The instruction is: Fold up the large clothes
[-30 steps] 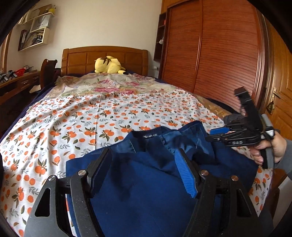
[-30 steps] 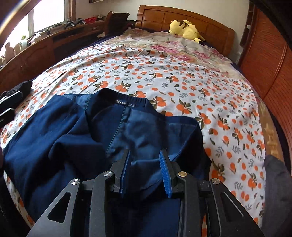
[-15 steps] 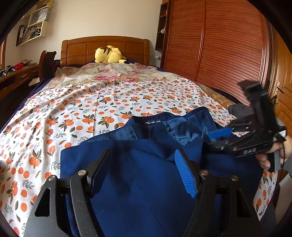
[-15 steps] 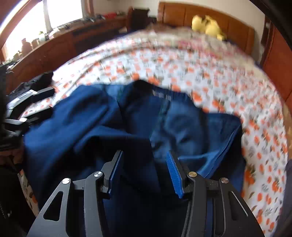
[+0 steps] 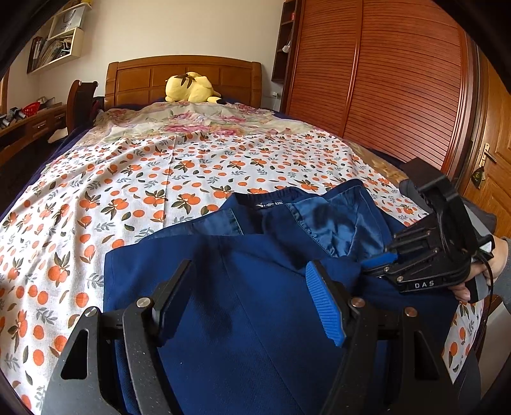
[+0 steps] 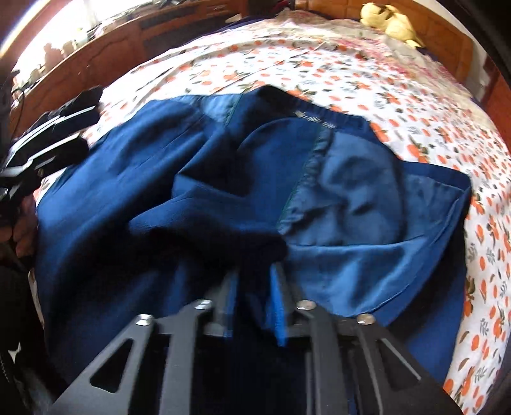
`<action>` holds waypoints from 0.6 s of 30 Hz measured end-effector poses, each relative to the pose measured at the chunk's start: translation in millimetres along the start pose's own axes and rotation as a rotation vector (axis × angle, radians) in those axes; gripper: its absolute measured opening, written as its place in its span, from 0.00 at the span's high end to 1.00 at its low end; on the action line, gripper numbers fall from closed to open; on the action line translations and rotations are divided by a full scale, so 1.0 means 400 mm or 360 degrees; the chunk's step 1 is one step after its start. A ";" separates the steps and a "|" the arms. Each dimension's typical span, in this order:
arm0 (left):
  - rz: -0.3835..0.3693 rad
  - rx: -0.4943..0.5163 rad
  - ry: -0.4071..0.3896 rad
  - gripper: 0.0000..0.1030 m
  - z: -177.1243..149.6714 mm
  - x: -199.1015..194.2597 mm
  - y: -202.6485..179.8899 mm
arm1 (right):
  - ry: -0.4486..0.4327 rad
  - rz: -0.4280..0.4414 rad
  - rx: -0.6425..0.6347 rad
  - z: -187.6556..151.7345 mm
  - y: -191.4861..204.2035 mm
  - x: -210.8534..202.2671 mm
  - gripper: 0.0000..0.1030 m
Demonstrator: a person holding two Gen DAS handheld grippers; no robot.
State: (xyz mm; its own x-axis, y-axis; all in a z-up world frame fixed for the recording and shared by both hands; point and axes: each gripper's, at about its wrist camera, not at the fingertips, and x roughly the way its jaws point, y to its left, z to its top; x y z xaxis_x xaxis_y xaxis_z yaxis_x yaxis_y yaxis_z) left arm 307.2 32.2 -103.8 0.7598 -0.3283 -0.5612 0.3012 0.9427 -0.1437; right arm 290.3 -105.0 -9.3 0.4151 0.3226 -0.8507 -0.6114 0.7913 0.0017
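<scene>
Left wrist view: my left tool [image 5: 252, 300] hangs spread over the dark blue fabric garment [image 5: 255, 313].
My right tool [image 6: 254, 297] pinches its rumpled cloth (blurred) on the orange-print bed [image 5: 127, 191].

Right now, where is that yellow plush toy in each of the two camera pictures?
Left wrist view: the yellow plush toy sits top centre, against the wooden headboard at the far end of the bed.
Right wrist view: the same toy is at the top right edge, blurred.
Shared landmark: the blue garment lies on the orange-print sheet in both.
</scene>
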 end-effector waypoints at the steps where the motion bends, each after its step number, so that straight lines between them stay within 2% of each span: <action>1: 0.0000 0.0001 -0.0001 0.30 0.000 0.000 0.001 | -0.0001 -0.0005 -0.0019 0.001 0.005 -0.001 0.91; 5: 0.0013 0.0002 -0.0009 0.30 -0.001 -0.004 0.002 | -0.0110 -0.0131 -0.0037 0.048 0.005 -0.026 0.94; 8: 0.0015 0.0003 -0.0009 0.30 -0.004 -0.005 0.003 | -0.0246 -0.0255 -0.0050 0.121 -0.008 -0.064 0.95; 11: 0.0019 -0.0003 -0.0009 0.30 -0.008 -0.007 0.007 | -0.0323 -0.0388 -0.0096 0.194 -0.014 -0.073 0.95; 14: 0.0024 -0.0004 -0.0009 0.30 -0.009 -0.007 0.009 | -0.0347 -0.0429 -0.0088 0.267 -0.033 -0.053 0.95; 18: 0.0027 -0.0001 0.0002 0.30 -0.010 -0.002 0.010 | -0.0296 -0.0418 -0.0049 0.297 -0.047 0.005 0.95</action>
State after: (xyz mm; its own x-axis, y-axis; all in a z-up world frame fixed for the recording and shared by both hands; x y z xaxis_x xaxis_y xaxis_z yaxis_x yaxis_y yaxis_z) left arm 305.6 36.3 -107.2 0.7640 -0.3121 -0.5647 0.2878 0.9482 -0.1346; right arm 382.5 -57.5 51.5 0.6756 0.2013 -0.7093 -0.4862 0.8448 -0.2234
